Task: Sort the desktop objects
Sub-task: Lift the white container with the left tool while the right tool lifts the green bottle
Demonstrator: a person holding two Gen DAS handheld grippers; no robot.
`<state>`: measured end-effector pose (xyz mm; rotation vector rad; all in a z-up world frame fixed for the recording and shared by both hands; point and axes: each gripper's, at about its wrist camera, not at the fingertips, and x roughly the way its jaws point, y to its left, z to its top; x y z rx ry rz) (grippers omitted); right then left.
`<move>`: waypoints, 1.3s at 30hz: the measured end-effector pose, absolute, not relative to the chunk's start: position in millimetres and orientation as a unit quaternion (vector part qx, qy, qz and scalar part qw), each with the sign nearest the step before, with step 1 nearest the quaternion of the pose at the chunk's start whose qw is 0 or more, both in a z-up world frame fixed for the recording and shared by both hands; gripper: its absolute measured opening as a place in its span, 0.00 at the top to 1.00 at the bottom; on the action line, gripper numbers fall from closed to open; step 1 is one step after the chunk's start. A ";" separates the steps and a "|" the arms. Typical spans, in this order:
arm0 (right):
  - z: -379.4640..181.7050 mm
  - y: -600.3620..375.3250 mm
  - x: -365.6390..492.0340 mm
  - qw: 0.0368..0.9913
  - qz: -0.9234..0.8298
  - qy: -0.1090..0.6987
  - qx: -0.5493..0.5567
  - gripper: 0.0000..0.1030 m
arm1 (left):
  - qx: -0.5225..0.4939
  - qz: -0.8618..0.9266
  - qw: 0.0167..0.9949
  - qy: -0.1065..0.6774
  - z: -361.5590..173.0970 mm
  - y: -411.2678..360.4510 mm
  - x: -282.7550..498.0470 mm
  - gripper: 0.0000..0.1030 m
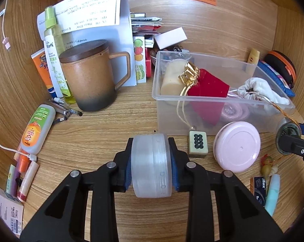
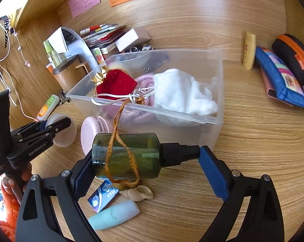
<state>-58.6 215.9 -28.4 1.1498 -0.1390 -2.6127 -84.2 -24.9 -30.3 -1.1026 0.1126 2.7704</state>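
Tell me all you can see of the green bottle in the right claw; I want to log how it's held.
The green bottle is dark, translucent plastic with a black pump neck and a pale tube showing inside. It lies sideways in the right claw, base against one blue pad, pump tip against the other, in front of the clear bin. A braided orange cord from the bin loops around its body. In the left wrist view only its round base shows.
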 end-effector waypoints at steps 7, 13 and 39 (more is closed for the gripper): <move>-30.7 226.2 -52.4 0.098 -0.914 -0.019 0.392 0.09 | -0.352 0.932 0.076 0.034 -19.0 -26.4 -77.2 0.71; -32.5 242.0 -49.7 0.044 -0.922 -0.007 0.385 0.09 | -0.347 0.934 0.074 0.033 -14.5 -25.6 -74.5 0.71; 12.9 243.6 -55.1 0.019 -0.953 0.032 0.300 0.09 | -0.290 0.951 0.103 0.030 29.8 -11.8 -81.8 0.71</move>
